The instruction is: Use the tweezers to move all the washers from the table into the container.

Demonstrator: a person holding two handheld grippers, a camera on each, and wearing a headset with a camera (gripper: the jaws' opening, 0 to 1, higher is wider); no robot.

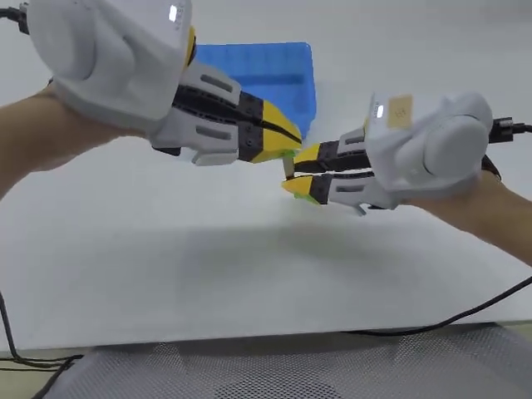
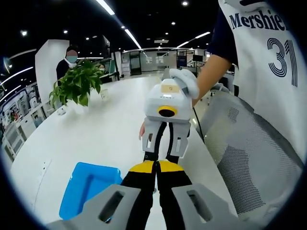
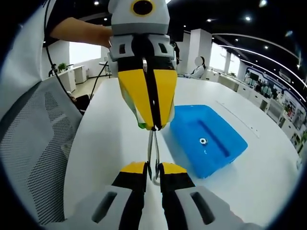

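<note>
Left gripper (image 1: 288,146): held above the table (image 1: 249,274), jaws pressed together at the yellow tips and clamped on one end of the tweezers (image 3: 152,146), which run out of those tips toward the other gripper. Container (image 1: 283,71): blue, open-topped, resting on the table just behind both grippers. The right gripper view shows one washer (image 3: 203,141) lying on its floor, so at least one transfer is judged complete. Right gripper (image 1: 293,172): facing the left one tip to tip, jaws drawn to a narrow slit with the free end of the tweezers between them, apparently gripping it. The tool is thus held between the two grippers in the air beside the container, and its tips carry no washer that can be made out. Whether washers remain on the table cannot be told. The task is judged part done, with the tool being settled for further picking.
</note>
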